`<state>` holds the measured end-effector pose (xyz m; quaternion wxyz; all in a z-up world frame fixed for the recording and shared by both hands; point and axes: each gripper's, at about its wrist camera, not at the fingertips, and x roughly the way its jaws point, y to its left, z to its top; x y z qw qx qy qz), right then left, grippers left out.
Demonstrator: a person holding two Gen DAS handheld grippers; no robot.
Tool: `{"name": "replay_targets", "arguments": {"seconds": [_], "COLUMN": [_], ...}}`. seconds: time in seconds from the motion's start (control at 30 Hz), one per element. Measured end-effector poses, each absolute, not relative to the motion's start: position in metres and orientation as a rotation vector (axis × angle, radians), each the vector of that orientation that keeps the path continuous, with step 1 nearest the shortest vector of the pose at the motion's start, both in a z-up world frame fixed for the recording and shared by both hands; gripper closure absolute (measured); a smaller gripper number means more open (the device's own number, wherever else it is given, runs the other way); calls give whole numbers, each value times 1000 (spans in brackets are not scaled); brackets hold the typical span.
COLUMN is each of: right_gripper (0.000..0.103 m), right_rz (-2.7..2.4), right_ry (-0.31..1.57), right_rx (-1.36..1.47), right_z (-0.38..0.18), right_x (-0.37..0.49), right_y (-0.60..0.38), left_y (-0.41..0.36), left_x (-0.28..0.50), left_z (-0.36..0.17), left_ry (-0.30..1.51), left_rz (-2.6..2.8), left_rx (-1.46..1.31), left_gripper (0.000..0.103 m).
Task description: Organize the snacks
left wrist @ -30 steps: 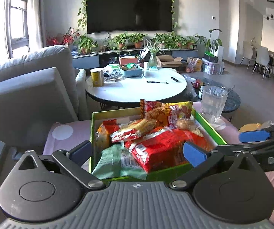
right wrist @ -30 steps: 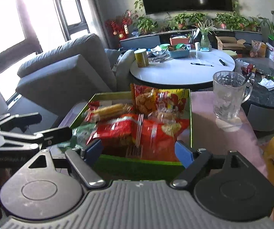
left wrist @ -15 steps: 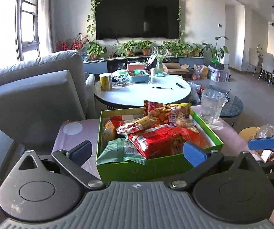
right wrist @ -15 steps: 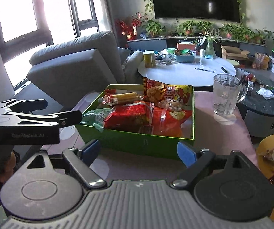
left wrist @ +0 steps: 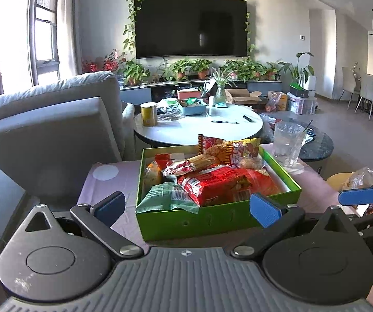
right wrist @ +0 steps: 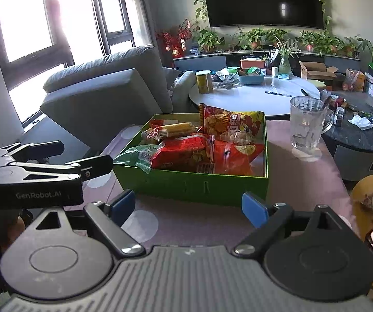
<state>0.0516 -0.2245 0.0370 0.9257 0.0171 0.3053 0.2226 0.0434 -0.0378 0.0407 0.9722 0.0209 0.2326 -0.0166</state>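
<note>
i have both tools back off the green box (left wrist: pixel 212 221), which sits on the pink-covered table (right wrist: pixel 303 182) towards its far edge, with the glass mug (right wrist: pixel 307 124) just beside its right wall. the left gripper (left wrist: pixel 186 208) is spread wide with nothing between its pads, and the right gripper (right wrist: pixel 189 205) is wide and empty too, hanging over the table's near edge.

the snacks are all piled in the box: a red packet (left wrist: pixel 220 184) on top in the middle, a green packet (left wrist: pixel 165 197) spilling over the near left corner, a long biscuit pack (right wrist: pixel 170 130) at the left, and a cracker bag (right wrist: pixel 228 122) standing against the far wall.

i judge the sorting is nearly done or between picks. next i'd tuck the green packet inside the wall, coming in low and closing on its crinkled edge without dragging the box.
</note>
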Motion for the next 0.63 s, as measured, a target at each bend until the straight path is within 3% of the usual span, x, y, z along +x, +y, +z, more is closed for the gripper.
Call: {"name": "replay_targets", "arguments": {"seconds": [0.63], "right_gripper": [22], "right_rz": [444], "right_ry": [630], "right_rx": [54], "right_z": [36], "right_x": [46], "right_y": [-223], "left_y": [-37], "left_x": [36], "left_z": [40], "left_ry": [468], "left_rz": [-15], "left_rx": [25], "left_gripper": [0]}}
